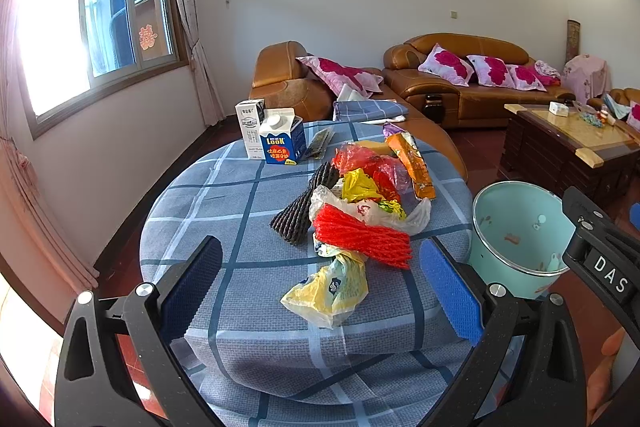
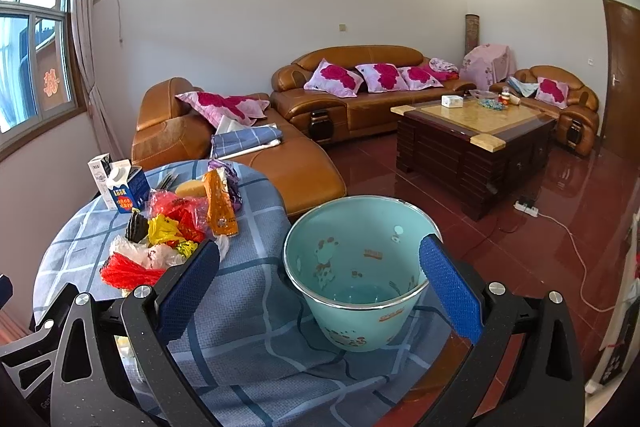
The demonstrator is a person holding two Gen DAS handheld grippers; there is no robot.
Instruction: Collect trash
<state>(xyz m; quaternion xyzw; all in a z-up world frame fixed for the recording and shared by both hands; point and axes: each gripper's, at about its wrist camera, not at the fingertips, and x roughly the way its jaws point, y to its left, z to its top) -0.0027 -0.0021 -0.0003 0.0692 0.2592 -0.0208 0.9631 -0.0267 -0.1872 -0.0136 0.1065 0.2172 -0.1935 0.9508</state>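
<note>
Where carton (image 1: 282,141) stands, label reads "LOOK".

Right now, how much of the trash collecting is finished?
Nothing looks done: the teal bin shows no trash inside. Nothing is in hand: the left gripper and right gripper are both open. Left on the table: the red foam net, the yellow bag, other wrappers, and two cartons.
</note>
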